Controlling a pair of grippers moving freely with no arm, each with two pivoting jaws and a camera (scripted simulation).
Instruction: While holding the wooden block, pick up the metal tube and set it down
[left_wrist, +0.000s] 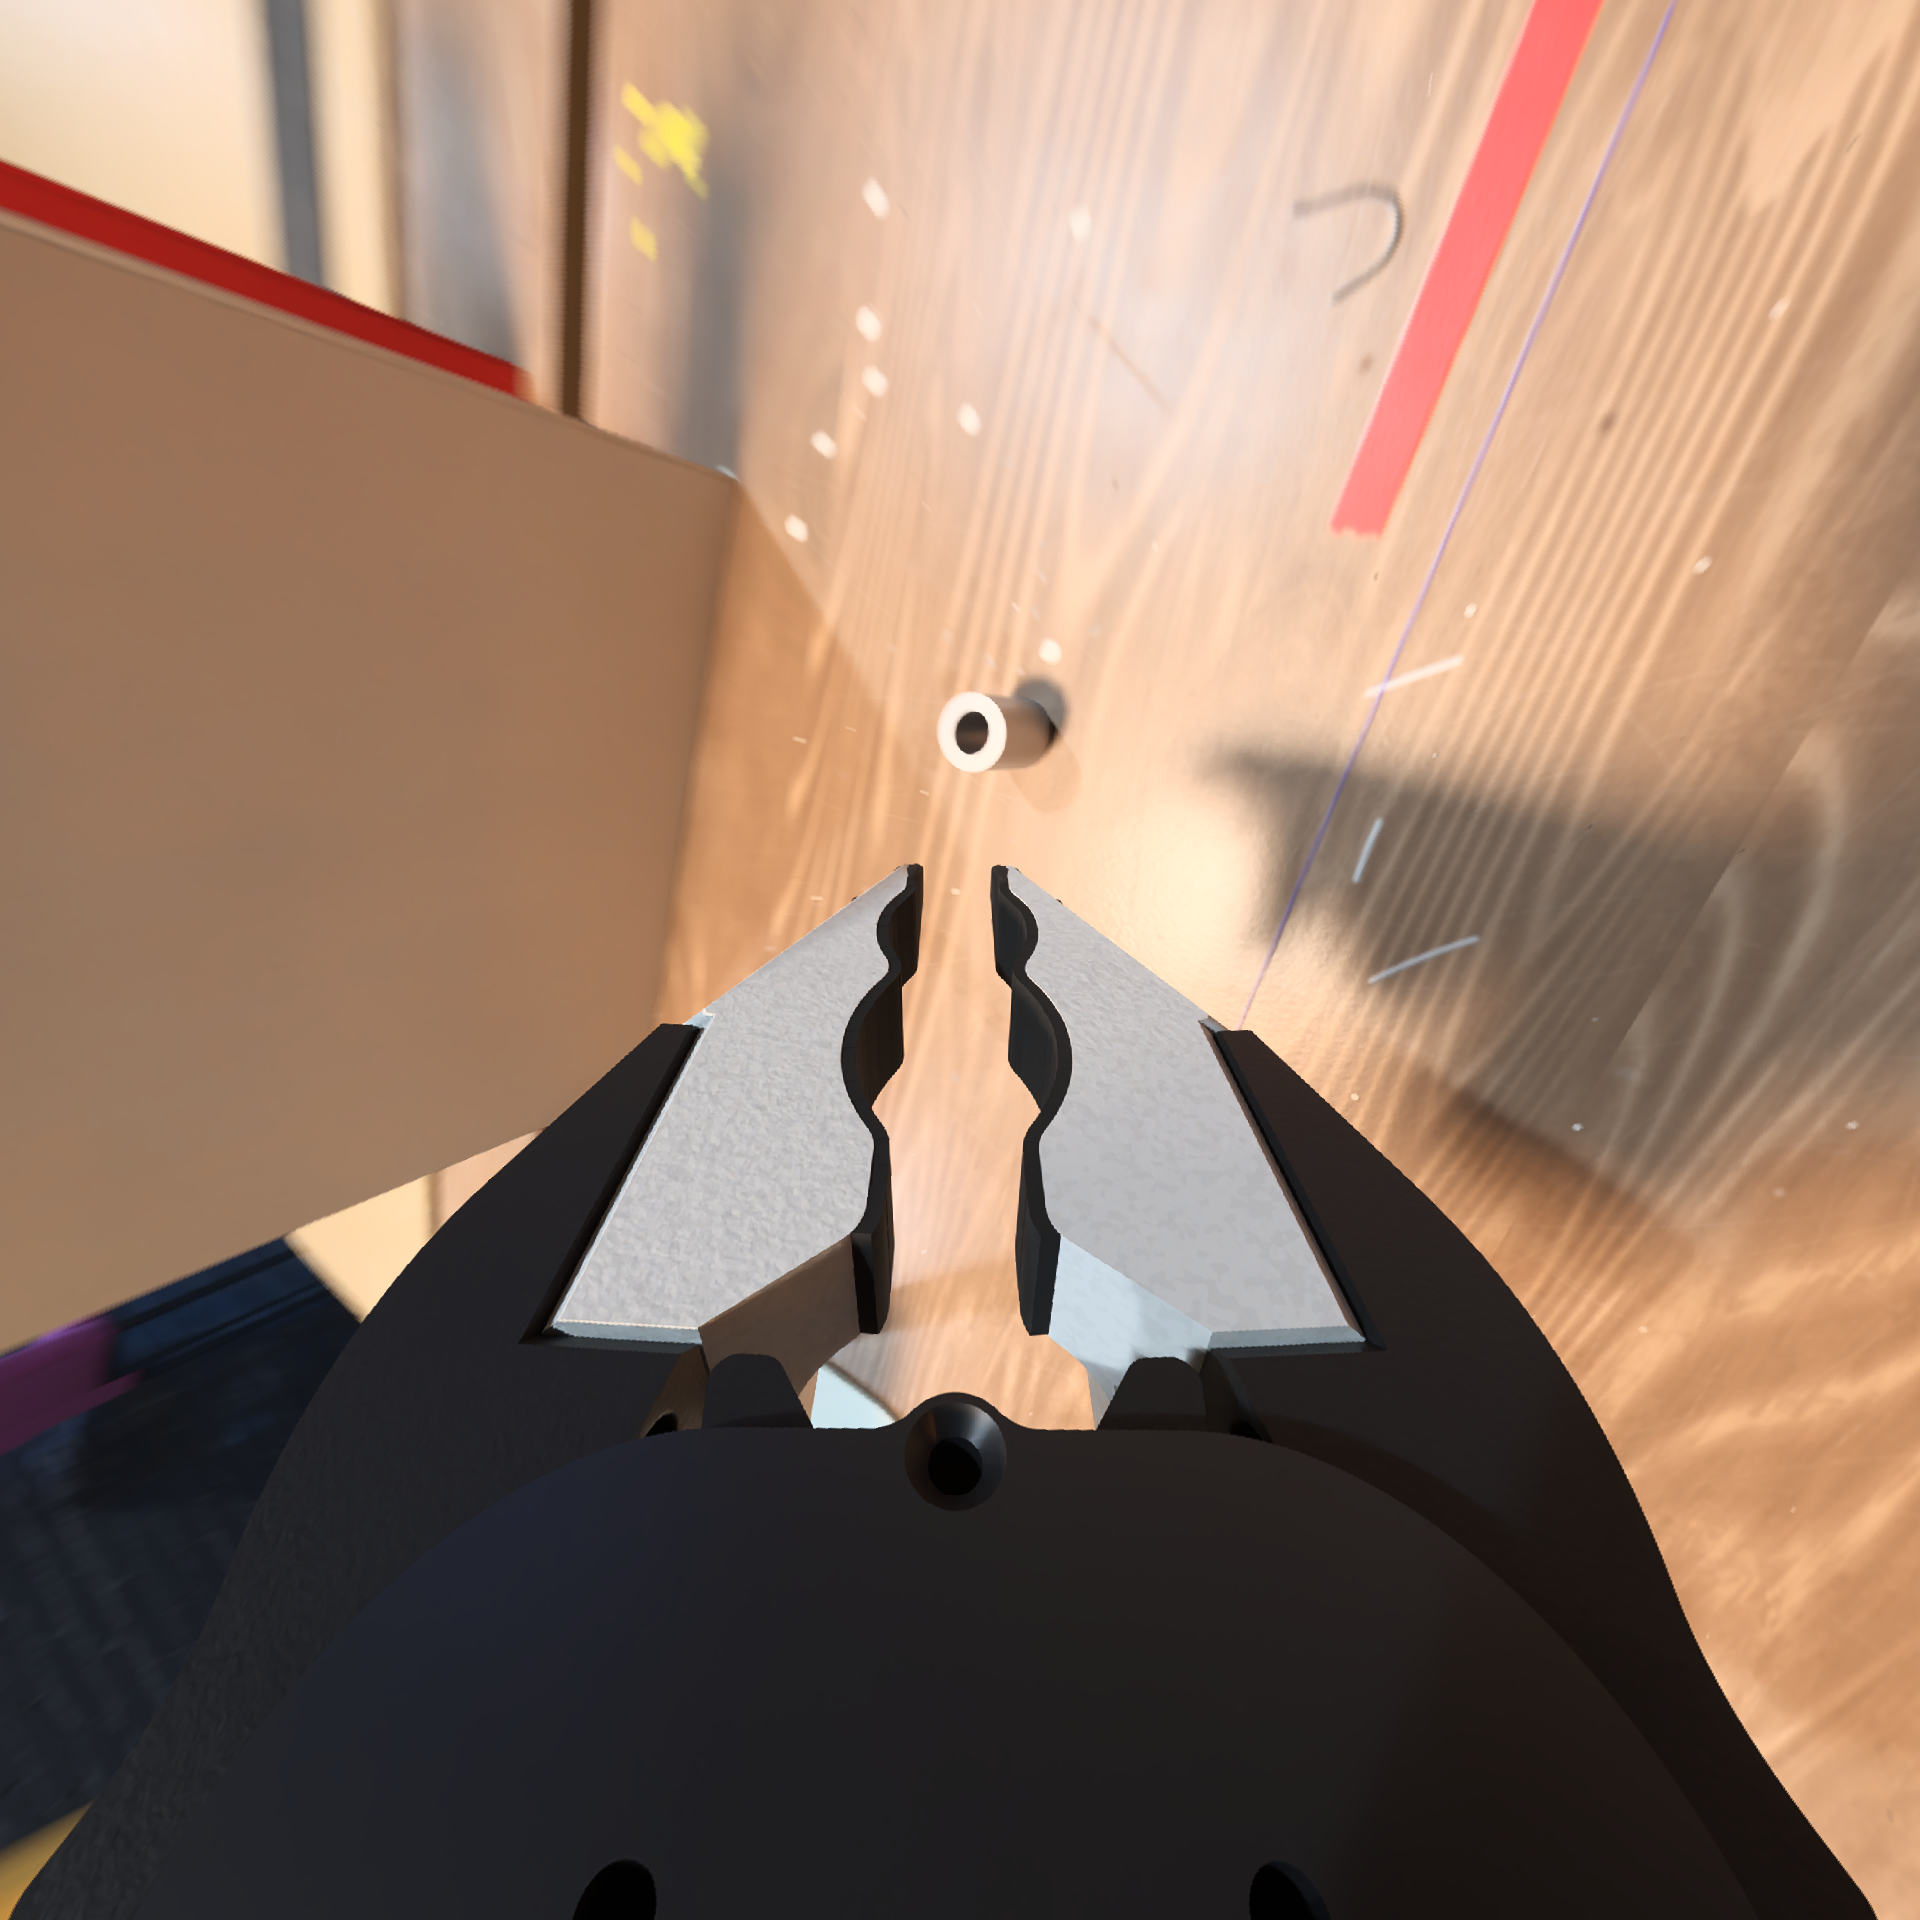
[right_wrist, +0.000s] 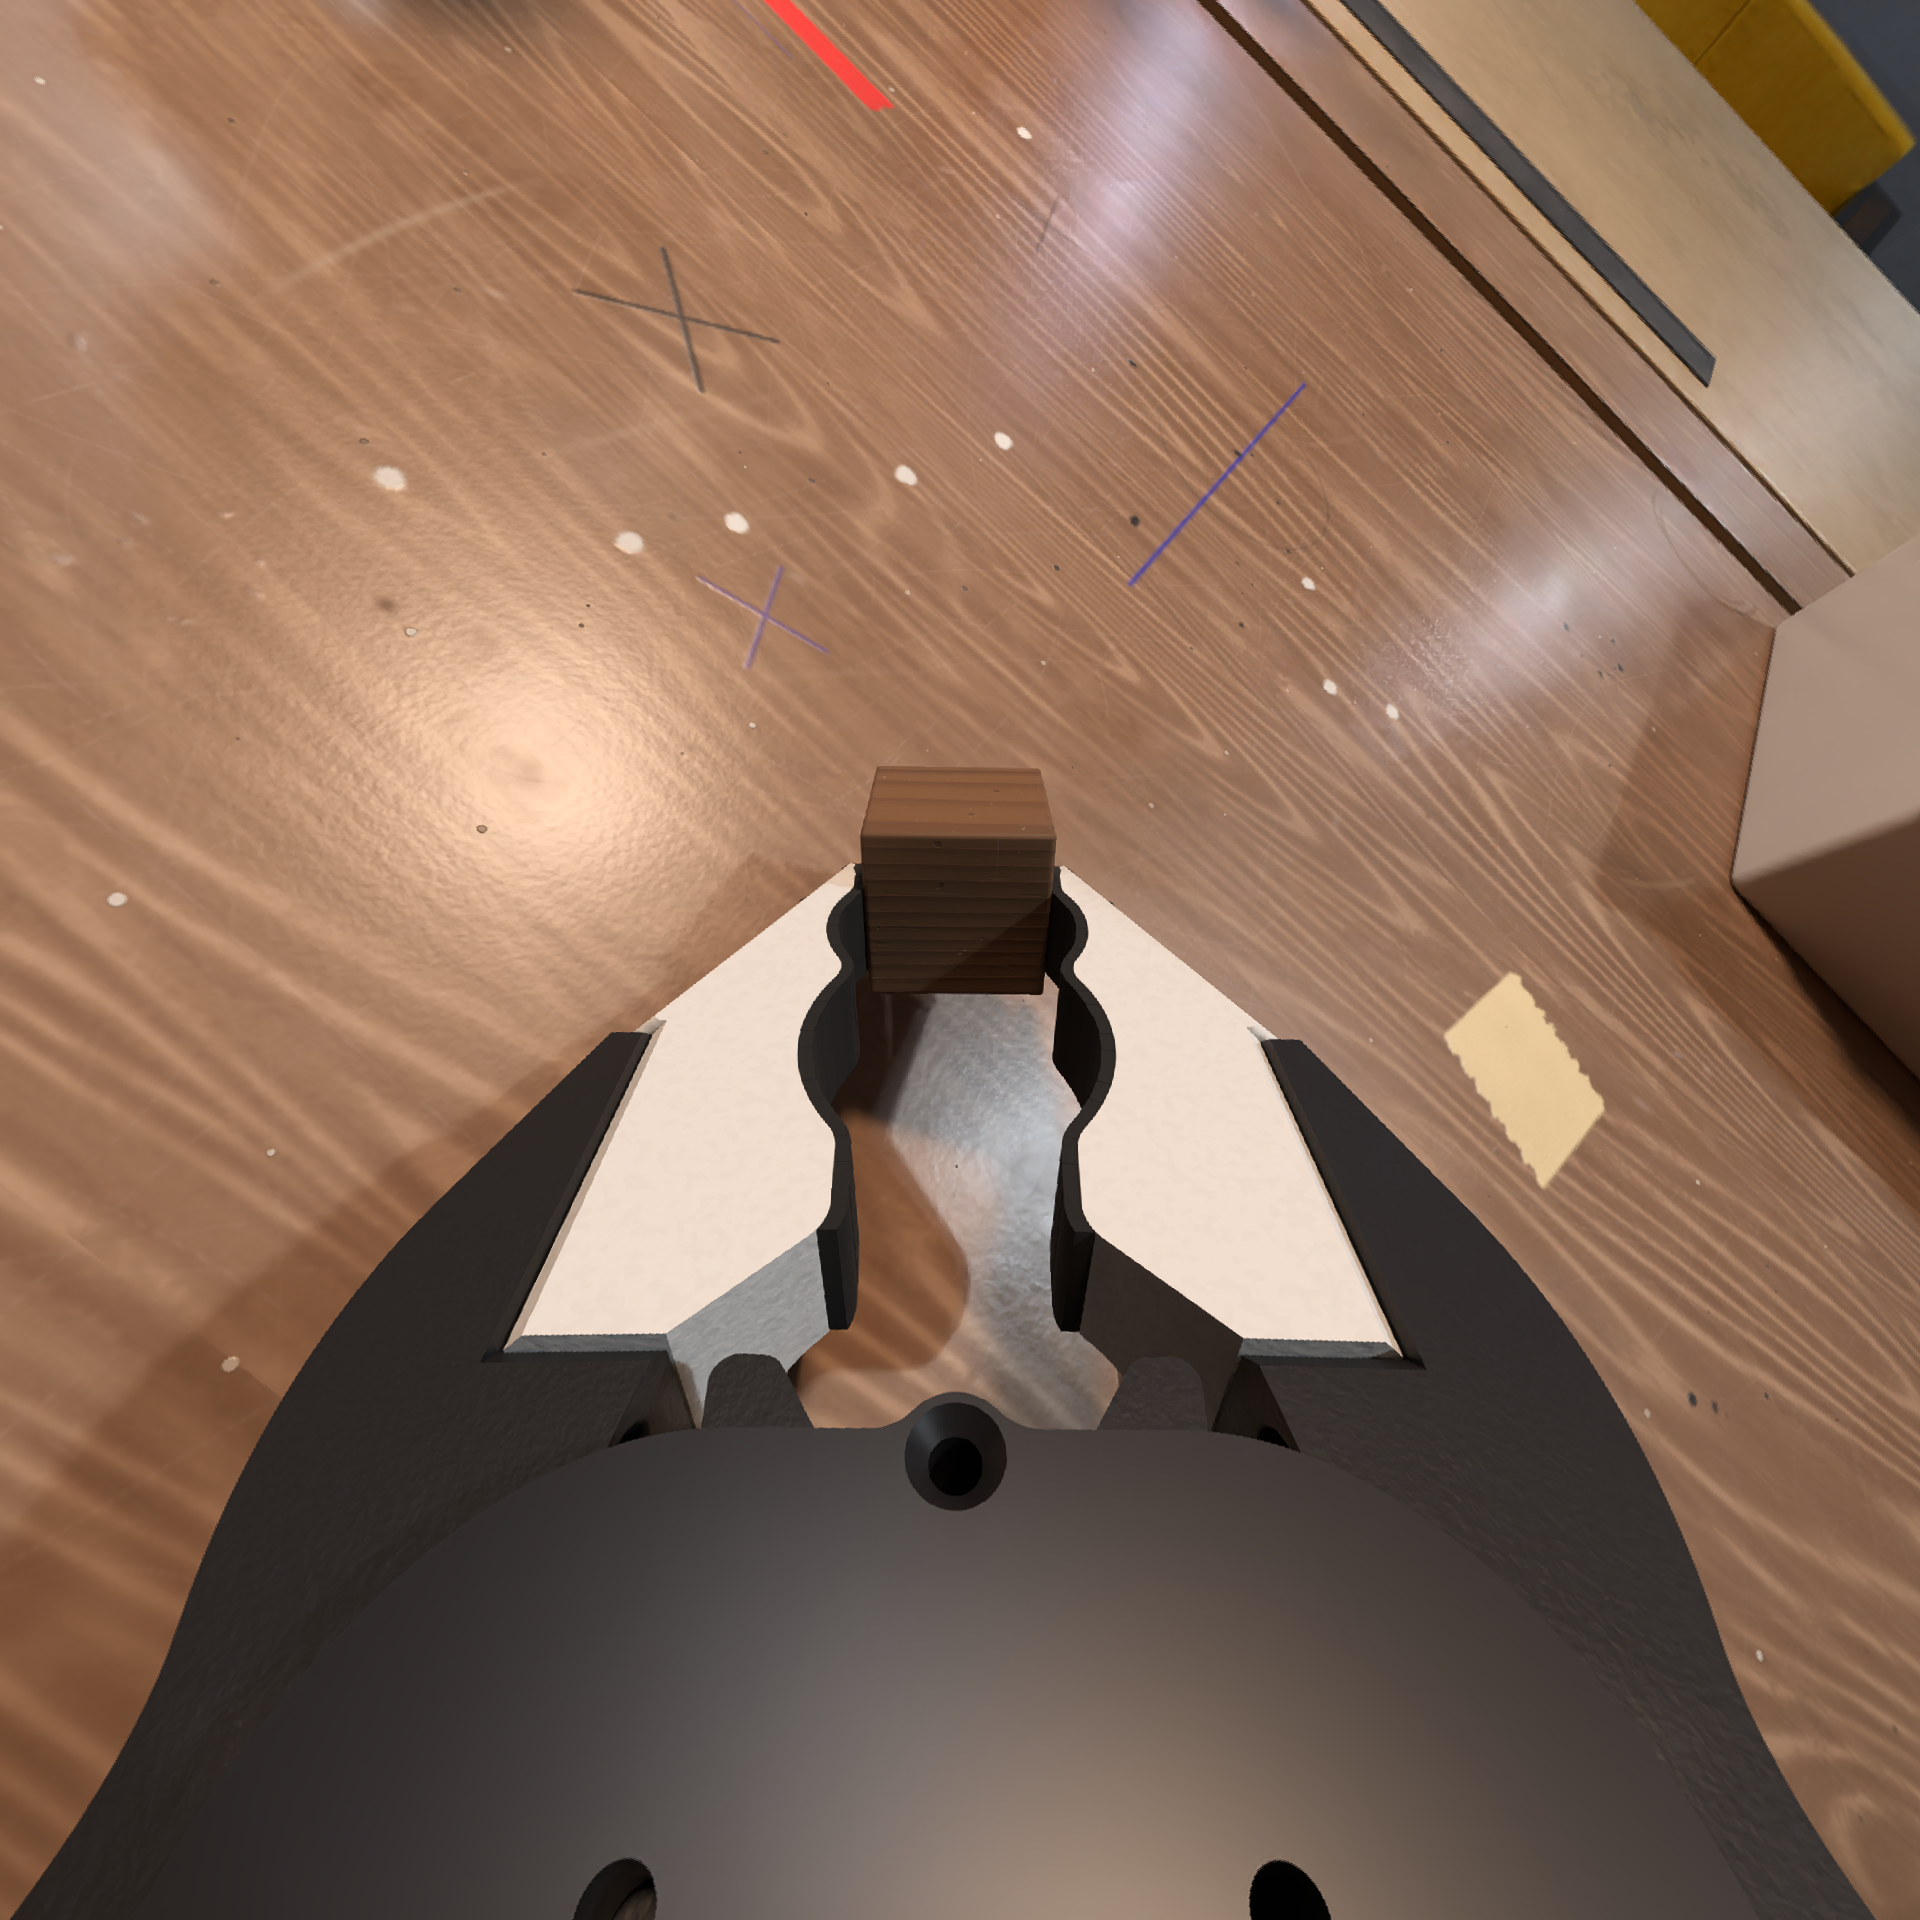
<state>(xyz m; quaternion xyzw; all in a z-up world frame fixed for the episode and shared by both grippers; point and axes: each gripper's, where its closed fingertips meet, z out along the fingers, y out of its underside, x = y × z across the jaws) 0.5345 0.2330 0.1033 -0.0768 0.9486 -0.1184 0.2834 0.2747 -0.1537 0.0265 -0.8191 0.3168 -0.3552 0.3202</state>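
A short metal tube (left_wrist: 995, 729) lies on the wooden table, its open end facing me, just ahead of my left gripper (left_wrist: 956, 878). The left gripper's jaws stand a narrow gap apart with nothing between them. My right gripper (right_wrist: 956, 904) is shut on a dark brown wooden block (right_wrist: 954, 883), held between the fingertips above the table. The tube does not show in the right wrist view.
A tan cardboard box (left_wrist: 312, 748) with a red edge stands close on the left of the tube. Red tape (left_wrist: 1455, 270) lies on the table (left_wrist: 1143, 468) ahead right. In the right wrist view a beige box (right_wrist: 1849, 821) stands at right, a pale yellow patch (right_wrist: 1524, 1081) near it.
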